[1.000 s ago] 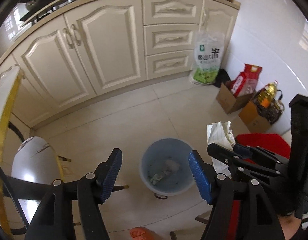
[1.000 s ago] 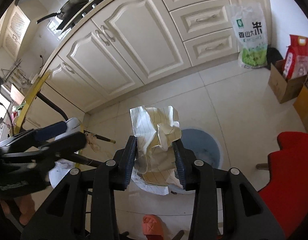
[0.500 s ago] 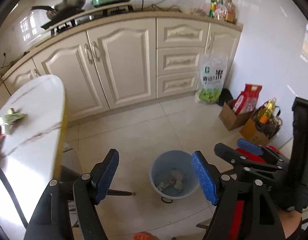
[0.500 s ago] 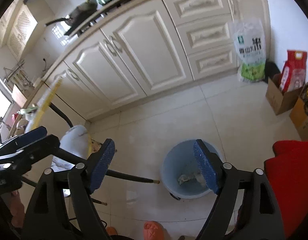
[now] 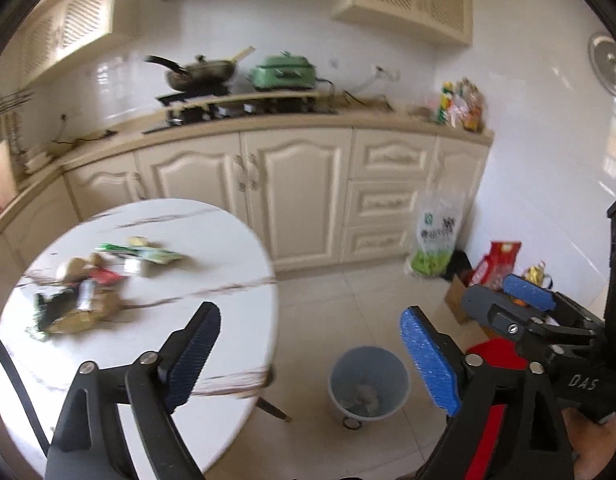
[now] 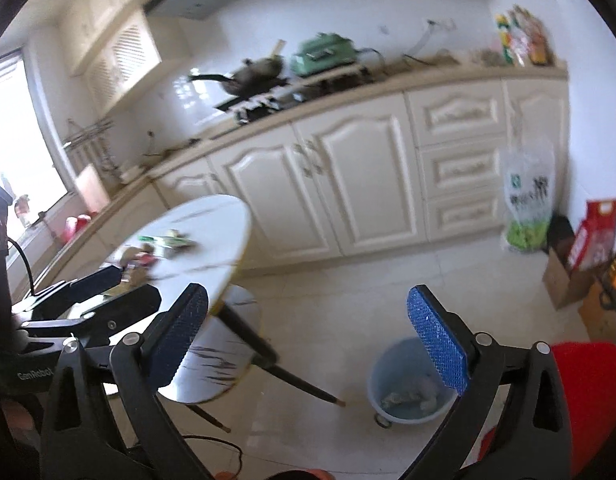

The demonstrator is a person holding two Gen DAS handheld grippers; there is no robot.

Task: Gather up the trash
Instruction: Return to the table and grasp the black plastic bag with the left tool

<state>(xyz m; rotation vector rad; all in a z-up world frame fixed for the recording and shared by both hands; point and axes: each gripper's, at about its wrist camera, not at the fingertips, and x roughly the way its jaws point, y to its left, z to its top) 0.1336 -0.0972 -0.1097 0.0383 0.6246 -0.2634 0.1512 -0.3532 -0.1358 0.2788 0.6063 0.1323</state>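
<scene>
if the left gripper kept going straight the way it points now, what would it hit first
Probably the cream cabinet doors under the counter. The left gripper is open and empty, and its line passes just right of the round table; depth is unclear.

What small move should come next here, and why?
Probably reach the left gripper toward the pile of wrappers on the round table. Both grippers are open and empty, the right gripper too, the bin already holds scraps, and trash remains on the table.

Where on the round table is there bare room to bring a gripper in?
The table is bare along its far rim toward the cabinets and on its near half by the left gripper. The trash pile crowds the left-centre. Both grippers, including the right gripper, are open and empty.
</scene>
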